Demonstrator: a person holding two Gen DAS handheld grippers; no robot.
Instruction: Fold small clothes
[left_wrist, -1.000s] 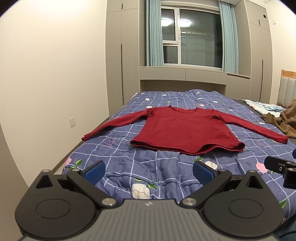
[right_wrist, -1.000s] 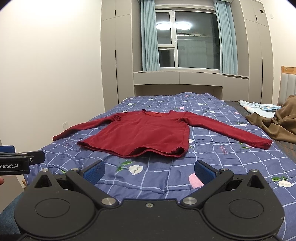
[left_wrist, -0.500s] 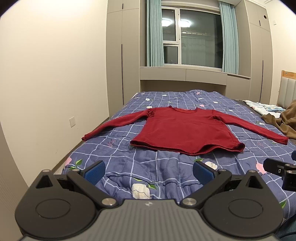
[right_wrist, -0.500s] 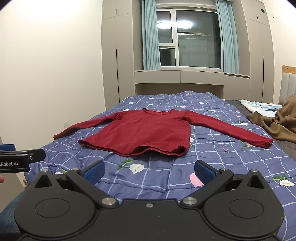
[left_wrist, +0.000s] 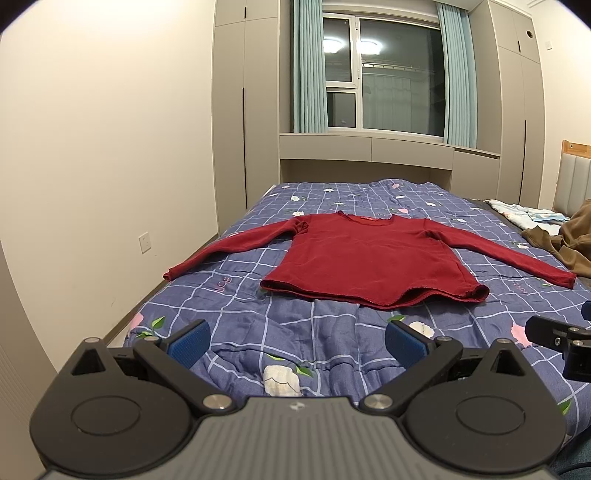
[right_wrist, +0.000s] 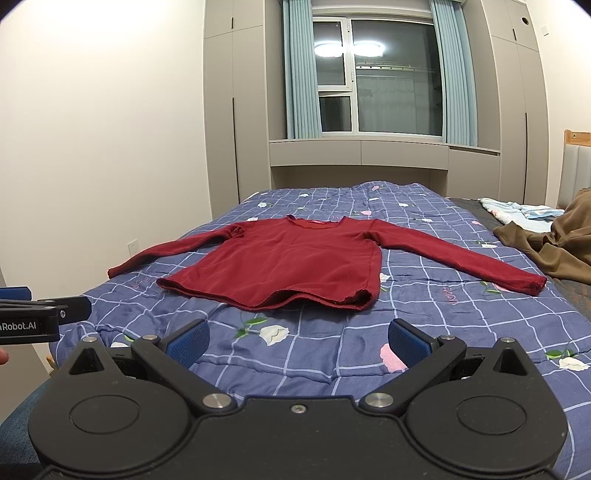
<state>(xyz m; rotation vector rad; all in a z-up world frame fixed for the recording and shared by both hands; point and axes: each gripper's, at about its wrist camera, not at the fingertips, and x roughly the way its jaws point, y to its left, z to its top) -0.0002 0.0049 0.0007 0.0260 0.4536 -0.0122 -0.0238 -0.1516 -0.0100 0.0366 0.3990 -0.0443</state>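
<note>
Right wrist view alone shows fingertip (right_wrist: 3, 356) beside left gripper (right_wrist: 44, 317).

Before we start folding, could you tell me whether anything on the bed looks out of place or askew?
Nothing serious. The red shirt lies flat, sleeves spread, though its bottom hem ripples and lifts slightly off the quilt. A brown garment lies crumpled at the right edge. Both hand-held grippers are open and empty.
</note>
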